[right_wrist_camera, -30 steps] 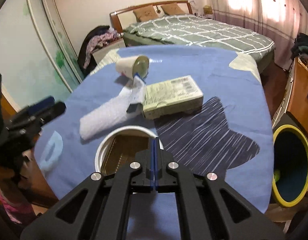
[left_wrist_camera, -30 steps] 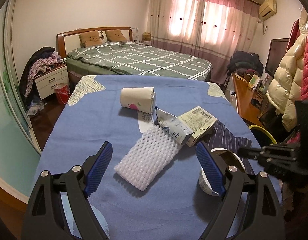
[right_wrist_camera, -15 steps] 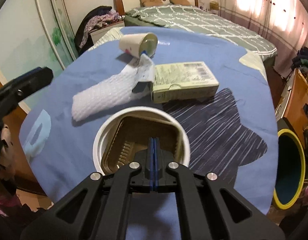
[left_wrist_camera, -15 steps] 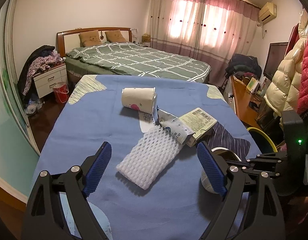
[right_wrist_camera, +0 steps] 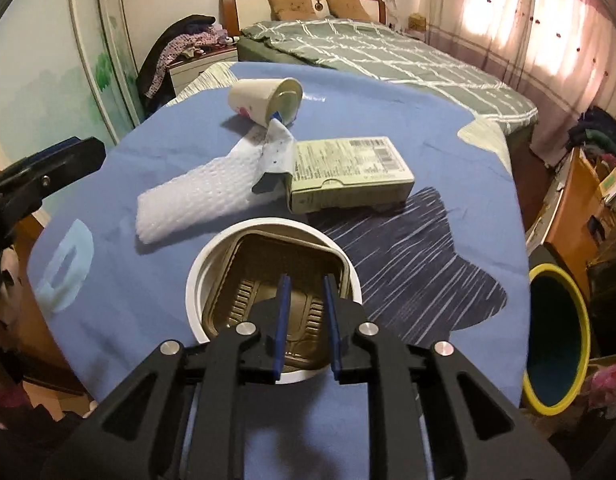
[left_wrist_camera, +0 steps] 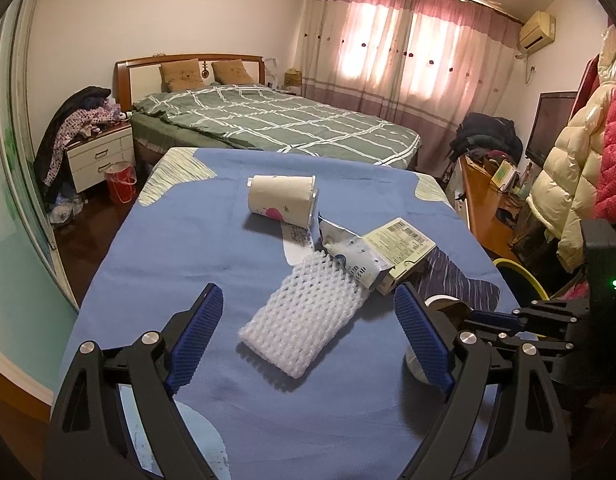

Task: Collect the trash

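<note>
Over blue table: right gripper (right_wrist_camera: 306, 320) jaws, shut a second ago, opening above white bowl (right_wrist_camera: 212, 258), gripping nothing | left gripper (left_wrist_camera: 308, 340) wide, empty; foam net (left_wrist_camera: 304, 320) at twelve o'clock | grab likely next

A blue cloth (right_wrist_camera: 387, 112) with a dark, white-streaked patch is covering the bench, and a white netted foam sleeve (right_wrist_camera: 196, 196) is lying on it. A white bowl (right_wrist_camera: 196, 280) is showing a gold tray (right_wrist_camera: 268, 264), while the bin (right_wrist_camera: 583, 320) is showing a yellow rim.
</note>
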`<state>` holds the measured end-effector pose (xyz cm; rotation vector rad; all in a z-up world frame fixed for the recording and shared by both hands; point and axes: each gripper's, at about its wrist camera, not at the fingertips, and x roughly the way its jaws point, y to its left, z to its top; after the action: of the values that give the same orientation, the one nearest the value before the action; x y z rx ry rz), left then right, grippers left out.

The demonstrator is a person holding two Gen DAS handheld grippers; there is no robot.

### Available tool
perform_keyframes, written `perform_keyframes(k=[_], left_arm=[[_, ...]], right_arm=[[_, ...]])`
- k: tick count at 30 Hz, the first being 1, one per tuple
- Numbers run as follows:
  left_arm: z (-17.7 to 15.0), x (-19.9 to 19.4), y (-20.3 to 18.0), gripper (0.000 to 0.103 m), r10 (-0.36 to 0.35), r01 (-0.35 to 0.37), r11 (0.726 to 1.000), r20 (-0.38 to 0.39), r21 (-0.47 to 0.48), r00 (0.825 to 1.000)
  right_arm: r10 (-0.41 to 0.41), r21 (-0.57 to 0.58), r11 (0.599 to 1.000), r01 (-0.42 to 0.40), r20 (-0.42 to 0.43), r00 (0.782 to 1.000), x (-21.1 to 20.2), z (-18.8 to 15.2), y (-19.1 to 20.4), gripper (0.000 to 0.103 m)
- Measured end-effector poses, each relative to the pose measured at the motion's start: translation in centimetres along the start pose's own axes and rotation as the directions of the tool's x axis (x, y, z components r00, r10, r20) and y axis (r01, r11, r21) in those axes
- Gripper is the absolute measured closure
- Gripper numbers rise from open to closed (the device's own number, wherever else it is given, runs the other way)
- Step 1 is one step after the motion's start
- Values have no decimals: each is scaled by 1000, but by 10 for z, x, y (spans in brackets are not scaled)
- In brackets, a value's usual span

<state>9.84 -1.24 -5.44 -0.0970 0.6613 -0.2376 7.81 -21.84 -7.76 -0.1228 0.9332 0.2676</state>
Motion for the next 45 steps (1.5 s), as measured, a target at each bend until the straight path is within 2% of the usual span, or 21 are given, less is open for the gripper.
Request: perform_keyframes(k=[7,16,22,25,30,36,38,39,41,43,45], left_arm=[[-1,0,7,17,-13,13,1000,4,-17,1000],[-3,3,12,17,-32,32,999,-1,-30,999],[-5,4,13,17,-40,40,998,-1,-40,999],[-5,4,13,17,-40,40,998,-1,-42,999],[-5,4,13,16,-41,41,998,1,-46,999],[-6,4,12,17,-43,43,998,0,-44,999],[-6,4,11,17,-47,47,998,-1,-39,999],[-6,4,10,17,-49,48,998,-3,-35,999],[-6,4,7,17,-56,56,998,-4,-26,998],[-7,3,3,16,-65,65,998,-6,-5,998],[-8,3,-4,15,-75,76,997,-9,31,997]], right_arm=[[-45,14,999,44,31,998,-7,1,-3,87],[-49,8,999,49,4,999,1,2,2,87],[-103,-14,995,103,-12,995,12,4,7,79],[-125,-26,992,125,9,992,9,3,8,98],[-87,-26,996,88,36,996,-3,4,8,99],[-76,0,997,77,126,989,-35,13,2,99],[-34,29,999,30,143,989,-43,18,-6,99],[-39,37,999,34,150,988,-46,19,-9,99],[49,78,995,-61,140,989,-45,23,-19,99],[15,101,994,-29,135,991,-41,24,-26,99],[54,145,987,-73,131,990,-40,25,-38,99]])
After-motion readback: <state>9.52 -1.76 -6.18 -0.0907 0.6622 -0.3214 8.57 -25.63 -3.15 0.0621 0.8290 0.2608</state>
